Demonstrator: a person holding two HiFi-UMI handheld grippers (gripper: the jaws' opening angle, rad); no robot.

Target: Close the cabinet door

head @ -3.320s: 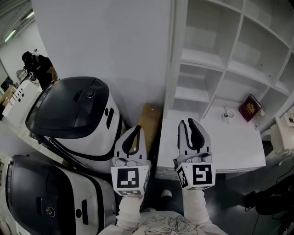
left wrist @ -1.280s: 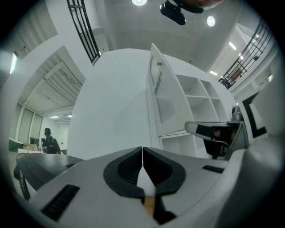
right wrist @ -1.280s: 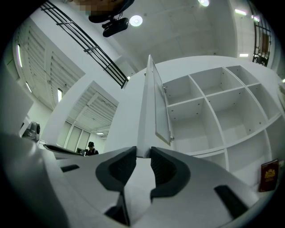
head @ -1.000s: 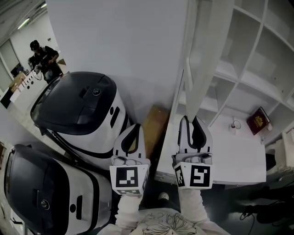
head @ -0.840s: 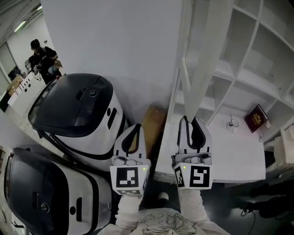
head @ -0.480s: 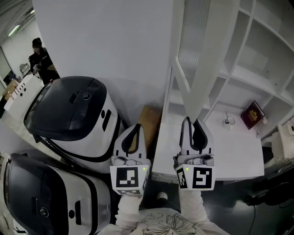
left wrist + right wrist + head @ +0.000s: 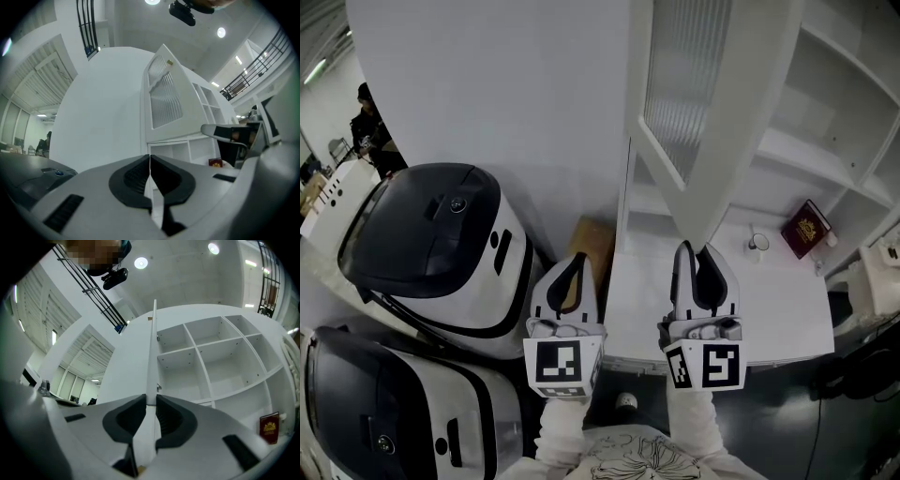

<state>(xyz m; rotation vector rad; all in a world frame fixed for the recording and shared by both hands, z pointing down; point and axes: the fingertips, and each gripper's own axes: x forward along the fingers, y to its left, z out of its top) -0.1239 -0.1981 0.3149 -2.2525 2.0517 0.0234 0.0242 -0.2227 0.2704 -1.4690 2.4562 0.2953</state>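
Head view shows the cabinet door (image 7: 703,103) further round than a second ago: then it stood almost edge-on above the right gripper (image 7: 696,253), and now its ribbed panel faces the camera and reaches out over the front of the open shelves (image 7: 825,159). In the right gripper view the door's lower edge stands between the jaws, which are closing and already seem to press it on both sides. The left gripper (image 7: 575,267) hangs beside it, jaws pressed together on nothing. I judge the door to be about mid-swing. It stands well out from the frame, the red book (image 7: 806,223) is uncovered, and much of the closing lies ahead.
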